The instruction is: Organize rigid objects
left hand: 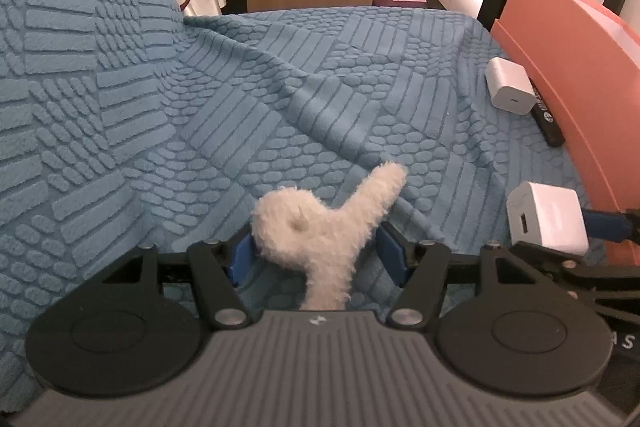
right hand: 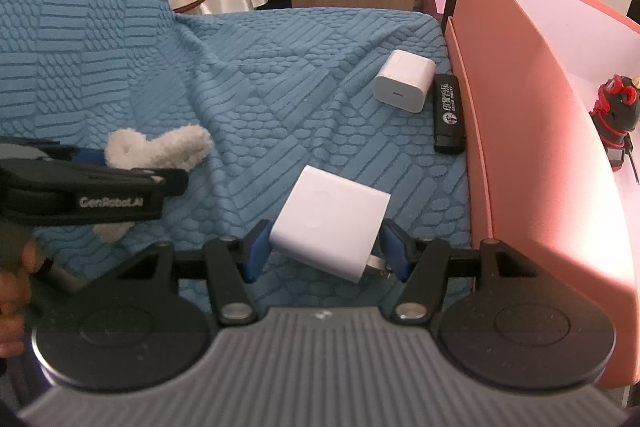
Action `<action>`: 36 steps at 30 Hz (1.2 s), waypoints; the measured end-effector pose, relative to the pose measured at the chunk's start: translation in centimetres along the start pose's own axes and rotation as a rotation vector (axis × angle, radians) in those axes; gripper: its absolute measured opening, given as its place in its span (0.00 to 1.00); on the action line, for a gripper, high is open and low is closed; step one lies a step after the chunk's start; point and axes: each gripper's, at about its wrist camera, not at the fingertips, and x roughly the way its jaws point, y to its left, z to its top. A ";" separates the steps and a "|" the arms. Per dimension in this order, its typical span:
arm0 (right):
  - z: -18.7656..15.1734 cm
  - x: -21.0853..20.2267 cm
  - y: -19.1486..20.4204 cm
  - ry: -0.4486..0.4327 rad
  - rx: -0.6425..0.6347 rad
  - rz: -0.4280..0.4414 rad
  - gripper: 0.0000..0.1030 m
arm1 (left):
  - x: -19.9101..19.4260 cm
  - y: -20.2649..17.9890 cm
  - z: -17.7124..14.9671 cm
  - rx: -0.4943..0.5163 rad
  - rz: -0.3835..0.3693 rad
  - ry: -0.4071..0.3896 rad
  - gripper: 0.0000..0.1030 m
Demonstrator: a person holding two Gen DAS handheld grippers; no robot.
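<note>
Right gripper (right hand: 324,251) pinching white charger (right hand: 330,223) askew, near pink box (right hand: 520,131); prone to twisting loose. Left gripper (left hand: 316,255) clamping fluffy toy (left hand: 320,227) at left; soft, prone to slipping.

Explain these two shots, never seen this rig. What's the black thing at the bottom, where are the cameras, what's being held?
There is no robot arm: a person holds a two-finger claw in each hand, and each claw carries a fisheye camera looking out along its blue-padded fingers. The black and grey shape at the bottom of each picture is the claw's own body.

The left wrist view shows the left claw closed around a white plush toy. The right wrist view shows the right claw with a white charger between its pads, plug prongs toward the right pad; contact looks likely, but I cannot confirm it.

Everything sits on a blue textured cover. Further off lie a smaller white charger and a black USB stick beside a pink box, which holds a red and black item.
</note>
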 end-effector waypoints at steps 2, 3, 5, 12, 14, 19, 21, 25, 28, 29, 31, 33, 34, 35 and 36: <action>-0.1 0.0 0.0 -0.001 0.001 -0.005 0.60 | -0.1 0.0 0.1 -0.005 0.002 -0.014 0.62; -0.1 -0.1 0.0 -0.003 0.002 -0.005 0.60 | -0.2 0.0 0.1 -0.007 0.004 -0.020 0.60; -0.1 -0.1 0.0 -0.010 0.006 -0.004 0.60 | -0.4 0.2 0.2 -0.016 0.009 -0.035 0.60; 0.1 -0.3 -0.3 -0.026 0.057 0.015 0.60 | -1.3 0.6 0.4 -0.055 -0.011 -0.057 0.60; 0.0 -0.1 -0.2 -0.025 0.055 0.006 0.60 | -1.4 0.5 0.4 -0.059 -0.019 -0.054 0.60; -0.2 -0.1 0.4 -0.030 0.033 -0.010 0.60 | -1.9 0.4 0.5 -0.072 -0.051 -0.054 0.60; -0.1 -0.3 0.5 -0.031 0.039 -0.015 0.60 | -2.0 0.4 0.5 -0.069 -0.071 -0.061 0.60; 0.4 -0.2 0.5 -0.020 0.072 -0.013 0.60 | -1.8 0.5 0.7 -0.081 -0.092 -0.046 0.60; 0.9 -0.6 0.6 -0.019 0.062 -0.018 0.60 | -2.5 0.5 0.8 -0.083 -0.116 -0.057 0.60; 1.1 -0.9 0.5 -0.021 0.067 -0.014 0.60 | -2.6 0.6 0.8 -0.091 -0.121 -0.054 0.60; 1.2 -1.4 0.4 -0.031 0.068 -0.011 0.60 | -2.8 0.7 0.8 -0.102 -0.140 -0.049 0.60; 1.3 -1.8 0.4 -0.030 0.066 -0.017 0.60 | -3.3 0.7 0.8 -0.110 -0.154 -0.055 0.60; 1.3 -2.1 0.3 -0.029 0.070 -0.011 0.60 | -3.6 0.8 0.9 -0.118 -0.165 -0.055 0.60; 1.4 -2.4 0.2 -0.029 0.076 -0.005 0.60 | -3.9 0.8 0.9 -0.123 -0.176 -0.055 0.60; 1.6 -2.7 0.3 -0.031 0.078 -0.004 0.60 | -4.2 0.7 1.0 -0.126 -0.185 -0.058 0.60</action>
